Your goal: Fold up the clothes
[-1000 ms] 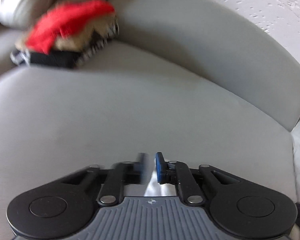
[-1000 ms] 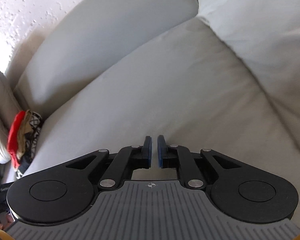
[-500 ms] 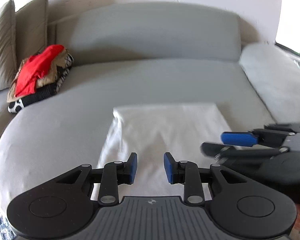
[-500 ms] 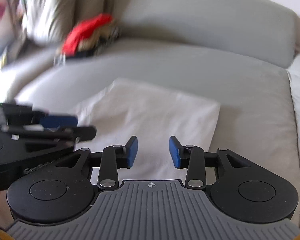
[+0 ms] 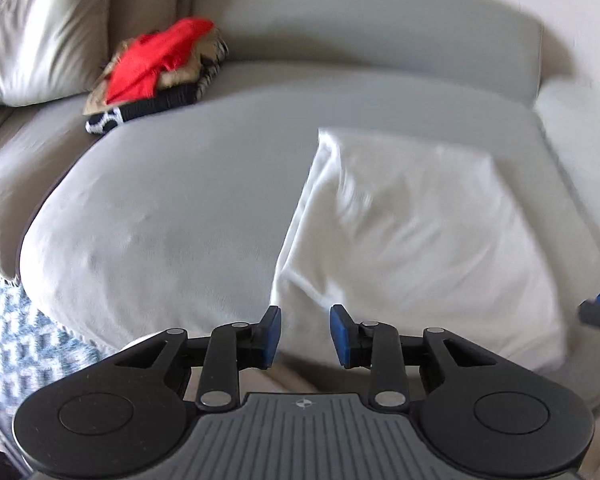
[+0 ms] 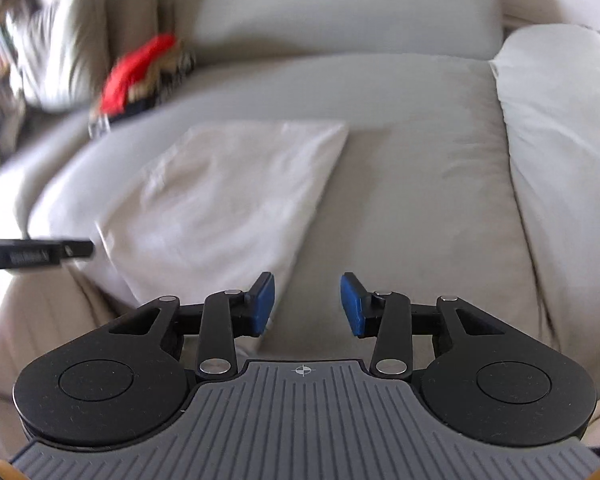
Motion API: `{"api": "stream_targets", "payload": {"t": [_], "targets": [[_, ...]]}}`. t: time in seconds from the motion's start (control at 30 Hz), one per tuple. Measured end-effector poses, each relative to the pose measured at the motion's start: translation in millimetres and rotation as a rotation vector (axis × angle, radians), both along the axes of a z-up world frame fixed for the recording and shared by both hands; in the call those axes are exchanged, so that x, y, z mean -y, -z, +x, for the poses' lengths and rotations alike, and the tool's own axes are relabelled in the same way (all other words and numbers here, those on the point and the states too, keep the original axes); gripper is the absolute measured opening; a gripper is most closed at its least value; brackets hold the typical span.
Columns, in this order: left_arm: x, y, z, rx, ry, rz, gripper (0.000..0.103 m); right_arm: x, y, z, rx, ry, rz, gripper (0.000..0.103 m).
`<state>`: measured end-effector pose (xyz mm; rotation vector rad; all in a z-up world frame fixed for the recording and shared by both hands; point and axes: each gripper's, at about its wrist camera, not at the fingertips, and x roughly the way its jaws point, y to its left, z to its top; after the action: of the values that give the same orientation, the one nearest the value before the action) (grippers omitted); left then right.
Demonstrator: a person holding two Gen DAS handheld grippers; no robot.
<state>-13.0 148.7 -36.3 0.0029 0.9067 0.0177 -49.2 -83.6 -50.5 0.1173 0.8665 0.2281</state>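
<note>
Over the grey sofa cushion (image 5: 172, 216), left gripper (image 5: 305, 336) and right gripper (image 6: 308, 305) hover open and empty, jaws just opened, above the folded white garment (image 5: 420, 240)

wrist views angled down, sharing sofa (image 5: 180, 208)

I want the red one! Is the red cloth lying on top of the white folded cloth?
No, the red cloth tops a separate pile, apart from the white folded cloth.

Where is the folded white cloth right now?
The folded white cloth lies flat on the grey sofa seat cushion, right of centre in the left wrist view, well apart from the red-topped clothes pile.
</note>
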Motion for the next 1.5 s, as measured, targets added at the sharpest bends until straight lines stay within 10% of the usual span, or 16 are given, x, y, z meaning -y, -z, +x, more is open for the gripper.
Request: {"api": "stream_targets", "payload": {"t": [0.23,0.6,0.73,1.0,1.13,1.33,1.5], "targets": [[41,13,9,0.052,0.160,-0.034,0.031,-38,2,2,0.024,-0.112,0.046,0.025],[60,46,-4,-0.184,0.263,0.118,0.032,-35,24,-16,-0.229,-0.159,-0.035,0.028],[24,29,-14,-0.148,0.241,-0.017,0.032,2,8,-25,-0.194,-0.101,0.113,0.054],[-52,-10,38,0.042,0.005,-0.300,0.049,50,12,19,-0.171,0.098,0.416,0.064],[-83,12,88,-0.084,-0.034,-0.475,0.053,56,31,43,-0.224,0.155,0.507,0.064],[-85,32,127,-0.167,-0.007,-0.406,0.054,59,53,63,-0.268,0.188,0.582,0.062],[-79,46,145,-0.282,0.155,-0.552,0.058,65,68,84,-0.304,0.207,0.667,0.060]]}}
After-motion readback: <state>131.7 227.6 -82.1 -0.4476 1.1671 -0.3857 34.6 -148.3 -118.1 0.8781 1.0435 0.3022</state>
